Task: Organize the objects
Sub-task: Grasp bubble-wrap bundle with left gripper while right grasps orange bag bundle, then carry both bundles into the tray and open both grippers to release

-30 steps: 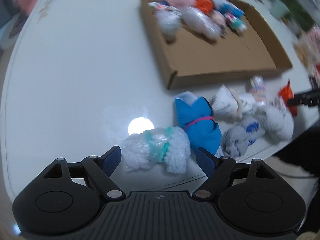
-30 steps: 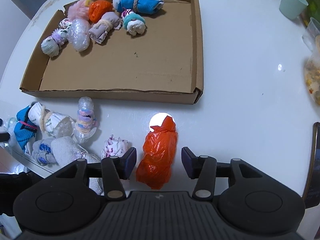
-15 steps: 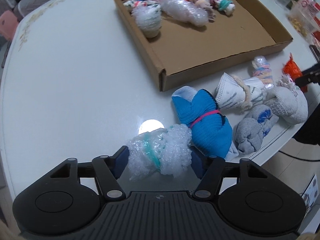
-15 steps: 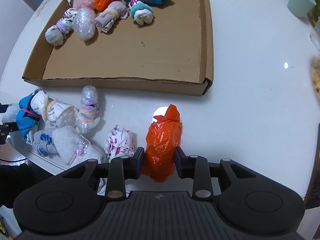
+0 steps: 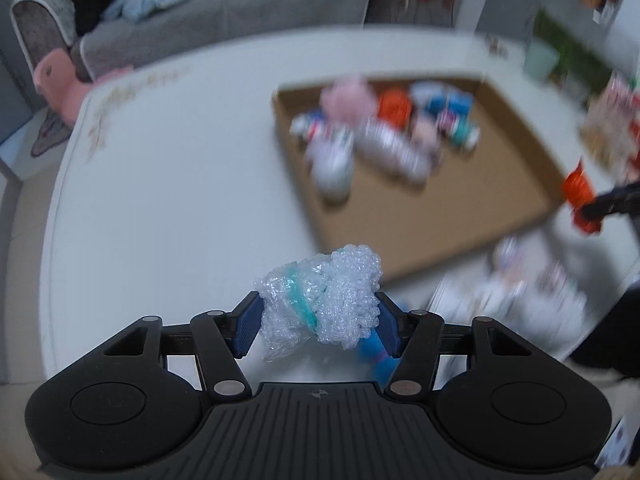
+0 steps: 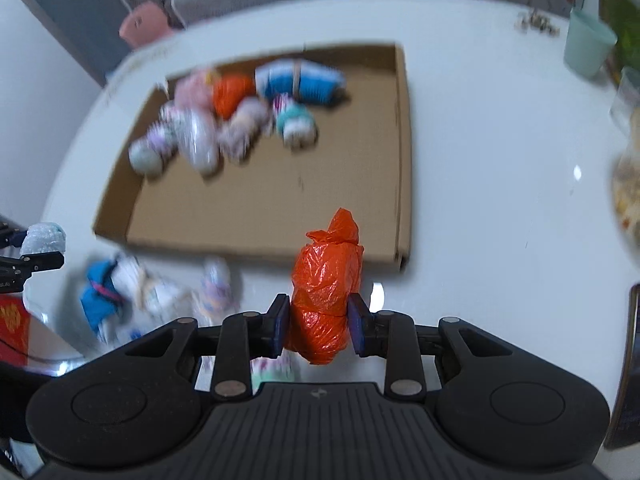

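My left gripper holds a bubble-wrap bundle with a teal band above the white table; its jaws are closing and the blue pads press the bundle's sides. My right gripper is shut on an orange plastic-bag bundle, also lifted off the table. Ahead lies a shallow cardboard box with several wrapped bundles along its far side. The left wrist view shows the same box, blurred, and the orange bundle at the right edge.
Several loose bundles lie on the table in front of the box, blurred, among them a blue one. A mint cup stands at the far right. A grey sofa and a pink stool lie beyond the table.
Both grippers closed on their bundles and lifted them off the table. Both views now tilt upward, so the box sits farther ahead and the sofa has come into sight.
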Demonstrator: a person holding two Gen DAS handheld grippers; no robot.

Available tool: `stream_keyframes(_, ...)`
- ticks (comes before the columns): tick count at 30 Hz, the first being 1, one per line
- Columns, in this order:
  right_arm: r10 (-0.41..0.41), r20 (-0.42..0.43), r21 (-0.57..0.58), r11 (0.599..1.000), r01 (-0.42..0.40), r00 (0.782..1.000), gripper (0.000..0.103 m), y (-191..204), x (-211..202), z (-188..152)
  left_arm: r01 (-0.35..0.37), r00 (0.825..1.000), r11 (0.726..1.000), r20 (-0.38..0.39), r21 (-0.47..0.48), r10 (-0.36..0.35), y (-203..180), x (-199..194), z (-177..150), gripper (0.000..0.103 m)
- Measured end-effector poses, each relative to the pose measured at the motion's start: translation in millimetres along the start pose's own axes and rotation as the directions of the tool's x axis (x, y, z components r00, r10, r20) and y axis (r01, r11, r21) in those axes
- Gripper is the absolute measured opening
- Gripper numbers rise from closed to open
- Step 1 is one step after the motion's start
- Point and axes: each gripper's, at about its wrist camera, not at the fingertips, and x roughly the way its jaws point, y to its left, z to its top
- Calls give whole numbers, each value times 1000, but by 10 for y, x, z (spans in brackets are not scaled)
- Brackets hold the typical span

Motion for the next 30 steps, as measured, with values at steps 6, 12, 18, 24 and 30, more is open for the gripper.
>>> stream_keyframes(6, 25, 155, -7, 1000, -24, 988, 28, -50, -274, 242, 118, 988, 993, 100, -23, -115, -293, 164, 474, 64)
stream_keyframes(12, 16, 237, -52, 999, -4, 971, 28, -47, -180, 634, 205, 968, 978, 139, 44, -209, -889, 547, 871, 64)
stream_keyframes(18, -30, 229, -60, 997, 44, 973, 28, -229, 21, 948, 220, 961, 959, 130, 176, -245, -1405, 972, 1018, 64)
stream_keyframes(24, -14, 209, -61, 998, 27, 978, 28, -384, 160, 1115, 224, 956, 936, 122, 272, -265, -1765, 1287, 1054, 65)
stream_keyframes(30, -15, 169, -114, 993, 35, 985, 28, -291, 340, 1254, 232, 953, 925, 118, 300, -277, -1949, 1518, 1120, 66)
